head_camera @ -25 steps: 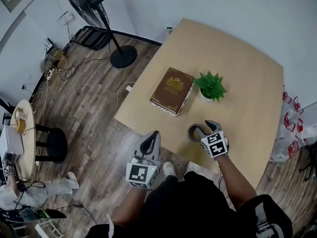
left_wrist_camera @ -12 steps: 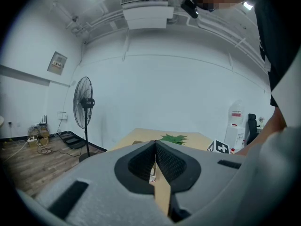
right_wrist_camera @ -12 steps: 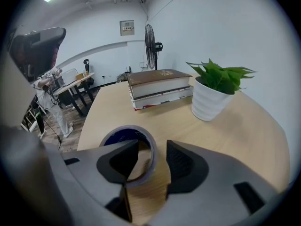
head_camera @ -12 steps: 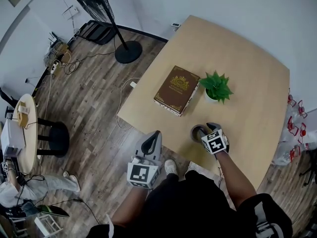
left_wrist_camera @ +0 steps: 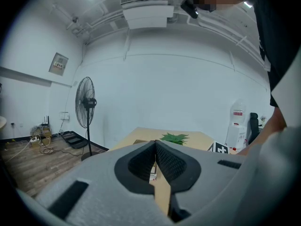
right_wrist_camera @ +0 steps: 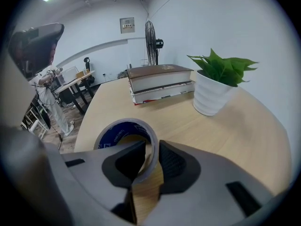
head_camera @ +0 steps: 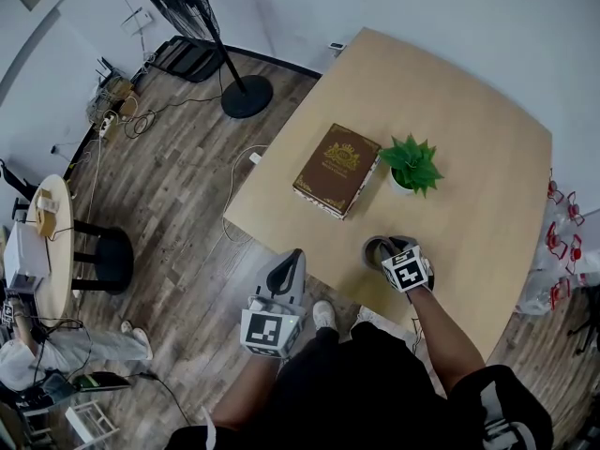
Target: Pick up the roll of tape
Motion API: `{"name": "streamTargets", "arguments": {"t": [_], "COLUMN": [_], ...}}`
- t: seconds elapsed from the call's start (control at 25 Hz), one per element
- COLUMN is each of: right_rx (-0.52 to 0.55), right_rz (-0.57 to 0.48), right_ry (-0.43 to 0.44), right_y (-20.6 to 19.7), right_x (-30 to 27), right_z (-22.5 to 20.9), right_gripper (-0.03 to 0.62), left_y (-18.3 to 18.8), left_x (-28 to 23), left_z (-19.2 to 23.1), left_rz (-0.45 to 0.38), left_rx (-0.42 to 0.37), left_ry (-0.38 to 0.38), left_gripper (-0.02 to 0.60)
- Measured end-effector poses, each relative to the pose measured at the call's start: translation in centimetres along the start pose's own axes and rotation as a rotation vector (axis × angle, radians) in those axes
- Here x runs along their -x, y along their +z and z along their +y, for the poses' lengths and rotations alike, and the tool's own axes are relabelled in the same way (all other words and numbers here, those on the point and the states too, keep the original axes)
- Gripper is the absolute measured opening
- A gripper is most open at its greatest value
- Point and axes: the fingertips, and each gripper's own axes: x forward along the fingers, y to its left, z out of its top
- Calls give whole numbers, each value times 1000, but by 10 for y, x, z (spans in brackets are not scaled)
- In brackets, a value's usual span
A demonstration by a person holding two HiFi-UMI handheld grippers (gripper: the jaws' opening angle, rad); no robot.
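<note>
My right tongs (right_wrist_camera: 151, 157), just closing, now pinch the roll of tape (right_wrist_camera: 117, 127); lifting it off the bench (right_wrist_camera: 244, 124) remains. My left tongs (left_wrist_camera: 155, 144) are together.

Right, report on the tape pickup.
Left claw shut, empty. Right claw just closed on roll of tape, wall between jaws. Book and plant stand apart.

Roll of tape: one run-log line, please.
right hand-held gripper: just closed on roll of tape wall; tape on table; left hand-held gripper: shut
</note>
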Motion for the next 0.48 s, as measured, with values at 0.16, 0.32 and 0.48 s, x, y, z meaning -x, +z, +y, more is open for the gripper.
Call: {"name": "streamTargets", "arguments": {"t": [0.16,0.32,0.48], "right_rx": [-12,-15,-3], "right_rz": [-11,-24,-45], "right_ry": [-12,-25,-37], "right_y": [1,1,3], "right_x": [0,5,9], "right_z": [-1,-2,-5], "right_gripper": [57,54,52], "left_y": [-1,0,1], "left_x": [2,6,7], "left_z": [1,0,-2], "left_rz": [1,2,1], "left_rx": [1,-4,-7], "left_ry": [7,11,10], "left_gripper": [0,0,0]}}
